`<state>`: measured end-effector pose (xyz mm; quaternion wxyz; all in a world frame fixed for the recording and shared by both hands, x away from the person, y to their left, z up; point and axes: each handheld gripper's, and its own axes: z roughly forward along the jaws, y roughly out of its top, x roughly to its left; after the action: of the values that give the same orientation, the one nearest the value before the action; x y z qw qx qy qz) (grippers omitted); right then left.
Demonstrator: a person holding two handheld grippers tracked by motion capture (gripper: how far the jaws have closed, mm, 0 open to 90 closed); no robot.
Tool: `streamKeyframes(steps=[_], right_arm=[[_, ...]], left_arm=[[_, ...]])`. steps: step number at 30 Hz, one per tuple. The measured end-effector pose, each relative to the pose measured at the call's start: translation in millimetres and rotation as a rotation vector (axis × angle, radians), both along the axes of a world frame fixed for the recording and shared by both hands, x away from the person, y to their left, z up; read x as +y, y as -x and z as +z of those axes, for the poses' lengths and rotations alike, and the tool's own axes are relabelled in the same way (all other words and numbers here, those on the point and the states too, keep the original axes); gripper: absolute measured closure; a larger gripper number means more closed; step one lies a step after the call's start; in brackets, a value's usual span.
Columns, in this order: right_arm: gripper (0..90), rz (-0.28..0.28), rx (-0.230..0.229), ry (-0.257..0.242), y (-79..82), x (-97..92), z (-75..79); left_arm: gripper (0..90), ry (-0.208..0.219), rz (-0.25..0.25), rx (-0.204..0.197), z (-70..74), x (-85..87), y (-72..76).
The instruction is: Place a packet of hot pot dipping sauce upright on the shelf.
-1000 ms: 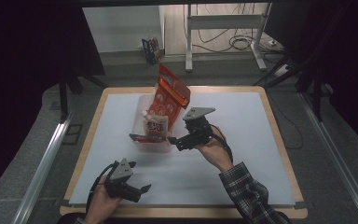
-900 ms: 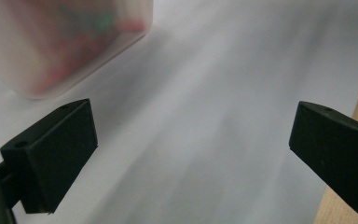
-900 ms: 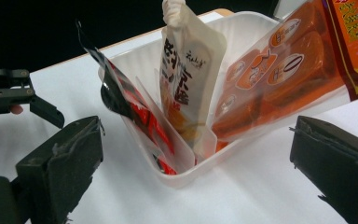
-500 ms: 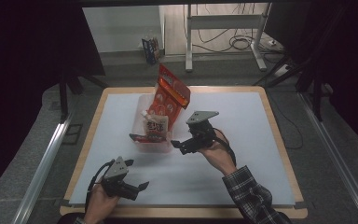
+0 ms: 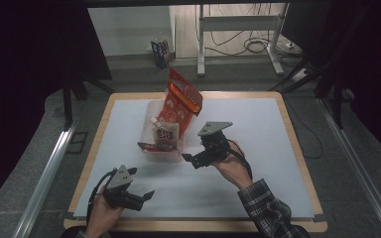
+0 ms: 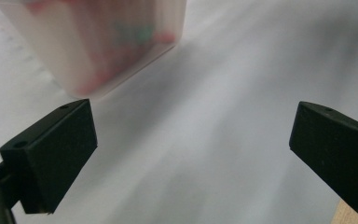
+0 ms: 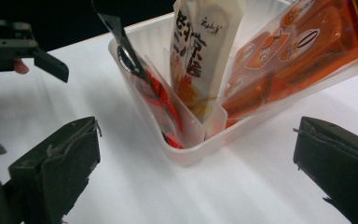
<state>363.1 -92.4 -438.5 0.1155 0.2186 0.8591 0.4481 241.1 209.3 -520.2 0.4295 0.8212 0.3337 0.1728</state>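
The translucent plastic bin [image 5: 151,148] is standing on the white tabletop [image 5: 258,124], a little left of centre and nearer the far edge than the near one. Three snack packets are leaning inside it: a large orange-red packet [image 5: 181,99] rising above the rim at the far end, a white pouch with dark lettering [image 5: 164,134] in the middle, and a small dark-topped sachet [image 5: 146,146] at the near end.

The right gripper [image 5: 198,159] is hovering just beside the bin's right wall, its jaws spread wide and holding nothing; over the last second it has been edging back slightly toward the near edge, staying level with the bin. In the right gripper view the bin [image 7: 186,154] is sitting squarely between the open jaws, the pouch [image 7: 200,51] standing upright behind a thin divider.

The left gripper [image 5: 136,196] is resting near the near-left corner, jaws likewise fully apart and empty; it has been sliding left and toward the near edge, away from the bin [image 6: 98,42].

Both tools drawing off with the packets seated suggests the loading step is finishing, or the next reach is being lined up
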Motion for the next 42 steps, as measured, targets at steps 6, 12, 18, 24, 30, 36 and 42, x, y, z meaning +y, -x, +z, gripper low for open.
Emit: streamKeyframes(steps=[6, 12, 18, 24, 30, 36, 42], right_arm=[[0.0, 0.012, 0.035, -0.029, 3.2, -3.8, -0.7], [0.0, 0.005, 0.058, -0.063, 7.7, -8.9, 0.8], [0.0, 0.001, 0.030, -0.054, 13.6, -11.6, 0.8], [0.0, 0.010, -0.004, -0.036, 19.5, -12.9, -0.8], [0.0, 0.005, -0.049, -0.032, 24.2, -15.1, -3.4], [0.0, 0.005, -0.033, -0.070, 25.4, -20.7, -3.6], [0.0, 0.003, -0.015, -0.084, 27.3, -26.8, -5.4]], left_arm=[[0.8, -0.018, 0.004, -0.005, 0.5, 0.7, 2.4], [0.8, -0.030, 0.005, -0.012, 1.3, 1.0, 4.4], [0.7, -0.028, 0.020, -0.020, 2.6, 4.9, 5.7], [0.8, -0.028, 0.034, -0.024, 3.3, 8.7, 6.9], [0.8, -0.028, 0.045, -0.025, 3.6, 12.9, 8.3], [0.8, -0.025, 0.054, -0.023, 3.5, 17.0, 9.7], [0.8, -0.029, 0.054, -0.020, 2.9, 18.0, 10.7]])
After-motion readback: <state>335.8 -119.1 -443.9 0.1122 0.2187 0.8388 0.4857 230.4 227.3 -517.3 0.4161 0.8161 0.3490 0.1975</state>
